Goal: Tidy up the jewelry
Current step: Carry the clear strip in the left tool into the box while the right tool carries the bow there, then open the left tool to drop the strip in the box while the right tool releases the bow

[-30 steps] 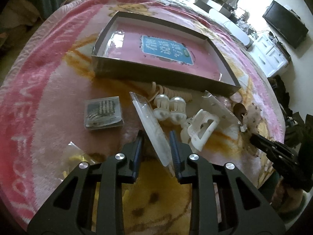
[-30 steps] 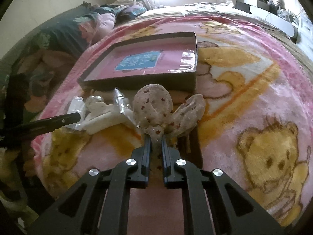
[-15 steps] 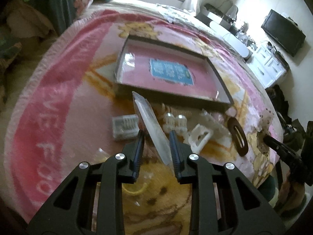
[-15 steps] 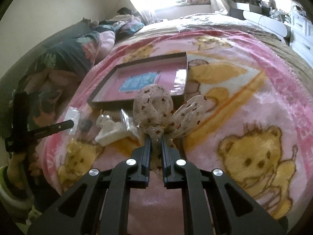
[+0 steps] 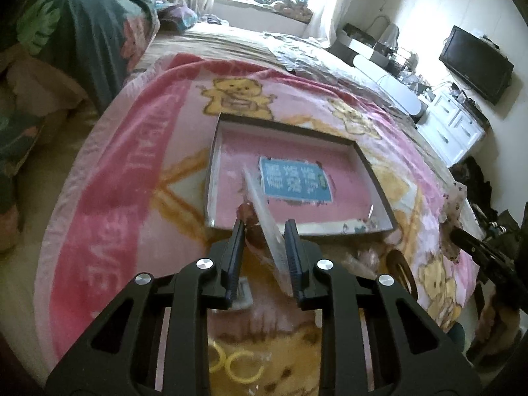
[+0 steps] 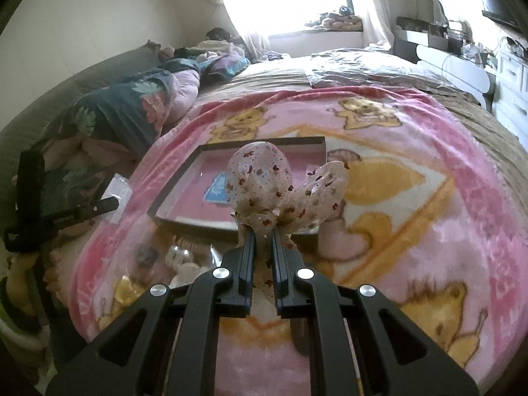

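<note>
My left gripper (image 5: 264, 247) is shut on a clear flat plastic packet (image 5: 264, 217) and holds it in the air above the near edge of the dark shallow box (image 5: 214, 151) with a pink floor and blue label. My right gripper (image 6: 264, 247) is shut on a spotted sheer fabric bow (image 6: 260, 181) and holds it raised in front of the same box (image 6: 178, 184). The right gripper also shows at the right edge of the left wrist view (image 5: 468, 241). The left gripper shows at the left of the right wrist view (image 6: 105, 204).
The box lies on a pink bear-print blanket (image 5: 132, 171) on a bed. Loose items lie near the box's front: a brown oval clip (image 5: 401, 269), yellow rings (image 5: 244, 369), pale hair claws (image 6: 180, 257). Pillows (image 6: 138, 112) at the left, a TV (image 5: 475, 64) at the right.
Both grippers have risen and moved back from the blanket with their items. The left gripper's packet now hangs over the box's near edge. The loose items look smaller and lower.
</note>
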A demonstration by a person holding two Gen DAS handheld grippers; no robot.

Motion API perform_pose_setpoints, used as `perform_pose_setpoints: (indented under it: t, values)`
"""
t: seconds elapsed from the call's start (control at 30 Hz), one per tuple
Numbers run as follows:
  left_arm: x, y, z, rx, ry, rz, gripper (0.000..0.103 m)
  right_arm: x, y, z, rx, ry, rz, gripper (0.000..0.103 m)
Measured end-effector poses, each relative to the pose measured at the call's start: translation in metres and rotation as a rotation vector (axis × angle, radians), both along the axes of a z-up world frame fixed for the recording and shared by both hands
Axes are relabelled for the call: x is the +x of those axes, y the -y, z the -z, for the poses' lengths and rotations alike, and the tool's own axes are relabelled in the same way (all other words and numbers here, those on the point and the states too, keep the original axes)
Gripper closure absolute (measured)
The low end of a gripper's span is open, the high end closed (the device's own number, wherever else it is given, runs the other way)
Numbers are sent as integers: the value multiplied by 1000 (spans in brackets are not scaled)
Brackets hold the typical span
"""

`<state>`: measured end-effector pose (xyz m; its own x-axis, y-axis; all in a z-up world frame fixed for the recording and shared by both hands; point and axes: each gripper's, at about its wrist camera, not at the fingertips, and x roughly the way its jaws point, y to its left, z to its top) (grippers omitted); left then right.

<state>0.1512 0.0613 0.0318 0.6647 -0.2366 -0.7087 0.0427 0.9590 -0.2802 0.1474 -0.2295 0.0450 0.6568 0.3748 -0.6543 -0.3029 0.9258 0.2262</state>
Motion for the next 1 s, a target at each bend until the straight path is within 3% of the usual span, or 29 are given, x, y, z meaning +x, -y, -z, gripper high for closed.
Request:
perform_pose_setpoints:
  t: [0.43,1.0]
  values:
    - [66,25,19,-8,-36,48,90,64,-20,4,-46,-19,5,94]
    - [123,33,62,-21,-126,106,90,122,-58,69,-135,-158,-6,94]
